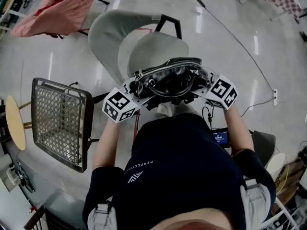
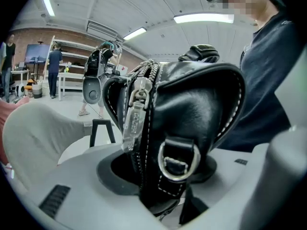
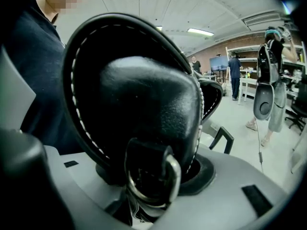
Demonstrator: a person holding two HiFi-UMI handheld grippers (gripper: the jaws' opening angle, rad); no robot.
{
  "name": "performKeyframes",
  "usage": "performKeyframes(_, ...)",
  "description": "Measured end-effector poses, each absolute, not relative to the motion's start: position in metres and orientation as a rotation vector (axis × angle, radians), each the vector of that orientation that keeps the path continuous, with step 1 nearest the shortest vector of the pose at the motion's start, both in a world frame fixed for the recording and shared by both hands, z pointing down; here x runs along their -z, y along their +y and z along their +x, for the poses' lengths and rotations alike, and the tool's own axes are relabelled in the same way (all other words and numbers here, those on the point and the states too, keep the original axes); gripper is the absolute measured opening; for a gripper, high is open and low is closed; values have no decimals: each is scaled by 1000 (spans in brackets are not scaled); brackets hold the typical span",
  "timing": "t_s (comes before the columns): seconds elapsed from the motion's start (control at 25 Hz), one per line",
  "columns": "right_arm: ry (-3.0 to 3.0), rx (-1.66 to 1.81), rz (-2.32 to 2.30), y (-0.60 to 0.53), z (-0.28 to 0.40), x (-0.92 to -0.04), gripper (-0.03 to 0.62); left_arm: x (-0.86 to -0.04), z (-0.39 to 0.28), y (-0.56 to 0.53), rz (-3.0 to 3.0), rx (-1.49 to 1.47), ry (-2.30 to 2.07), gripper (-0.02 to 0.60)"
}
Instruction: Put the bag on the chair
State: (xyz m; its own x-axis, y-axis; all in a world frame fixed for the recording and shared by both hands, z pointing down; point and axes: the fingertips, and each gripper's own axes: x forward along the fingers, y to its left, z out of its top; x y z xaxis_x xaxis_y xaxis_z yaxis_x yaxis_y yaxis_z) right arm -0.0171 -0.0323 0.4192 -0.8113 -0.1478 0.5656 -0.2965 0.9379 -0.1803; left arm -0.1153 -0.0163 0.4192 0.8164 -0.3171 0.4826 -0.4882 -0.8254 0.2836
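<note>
Two hand-held grippers clamp the black leather handbag (image 1: pixel 168 78) with a silver zip: the left gripper (image 1: pixel 135 91) grips one end, the right gripper (image 1: pixel 207 84) the other. The handbag is held over the front of the grey shell chair (image 1: pixel 144 47). White print on the person's dark shirt (image 1: pixel 192 176) reads "PERFECTIO…". Lettering on the zip-pull (image 2: pixel 130 123) is illegible.

Shirt (image 1: pixel 182 176) back: white print reads "PERFECTIO", with the end of the word lost in a fold; small white chevron logo just below it

Cube on left gripper (image 1: pixel 135 87) and cube on right gripper (image 1: pixel 204 83): black-and-white square markers, no letters or digits

Small screen (image 1: pixel 221 137) by the right arm: lit blue, characters too small to read

Zip pull (image 2: pixel 130 121) on bag (image 2: pixel 192 109): embossed lettering, blurred and unreadable

Right gripper view: nothing readable
</note>
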Motion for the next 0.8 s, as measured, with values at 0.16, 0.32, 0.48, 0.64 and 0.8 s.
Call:
performKeyframes(0.16,-2522,-362,296,-65,-11,-423,235,-423,-109,-47,2586,-595,-624,236)
performKeyframes(0.32,-2511,-366,275,-96,-3,-427,235,-427,-100,-77,2562,-587,-639,237)
performKeyframes(0.48,-2511,-397,265,-123,1,-440,235,-439,-96,-104,2532,-610,-648,238)
performKeyframes(0.64,-2509,-429,244,-147,1,-453,235,-451,-95,-127,2500,-621,-652,238)
performKeyframes(0.8,-2504,-453,234,-167,1,-467,235,-465,-96,-146,2477,-627,-651,239)
